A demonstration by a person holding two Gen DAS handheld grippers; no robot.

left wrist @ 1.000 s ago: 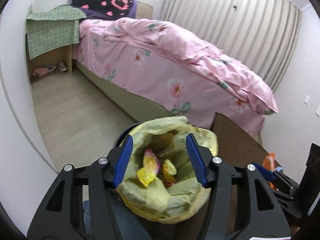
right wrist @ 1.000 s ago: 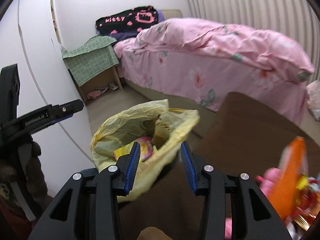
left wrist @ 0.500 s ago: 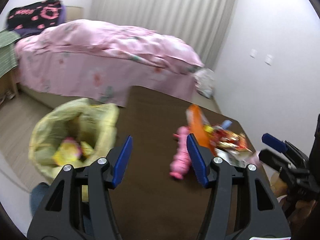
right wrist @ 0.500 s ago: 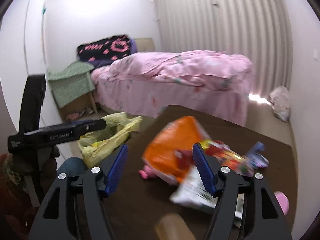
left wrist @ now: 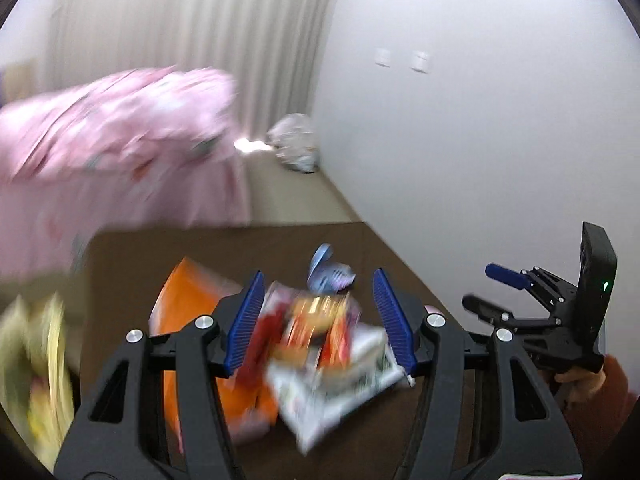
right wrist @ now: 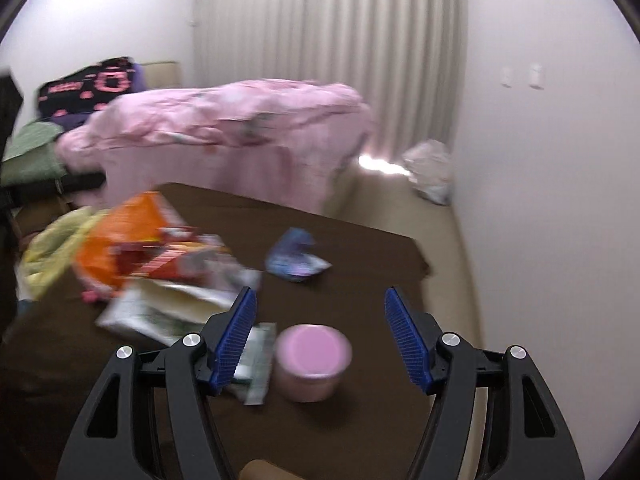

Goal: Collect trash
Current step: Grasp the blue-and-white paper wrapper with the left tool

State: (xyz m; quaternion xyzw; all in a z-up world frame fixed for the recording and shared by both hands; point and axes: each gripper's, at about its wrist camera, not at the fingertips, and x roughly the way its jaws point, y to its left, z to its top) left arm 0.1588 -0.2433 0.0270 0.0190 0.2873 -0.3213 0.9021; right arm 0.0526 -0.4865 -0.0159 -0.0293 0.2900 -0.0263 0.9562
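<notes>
Snack wrappers lie in a pile on the dark brown table: an orange bag, a red and yellow wrapper, a white packet and a blue wrapper. A pink cup stands near the front. My left gripper is open above the pile. My right gripper is open, just above the pink cup. The yellow trash bag hangs at the table's left side.
A bed with a pink quilt stands beyond the table. A white plastic bag lies on the floor by the curtain. The white wall runs along the right.
Both grippers have swung right, away from the yellow trash bag and over the wrappers on the table. The right gripper now hangs over the pink cup. Both stay open and empty.
</notes>
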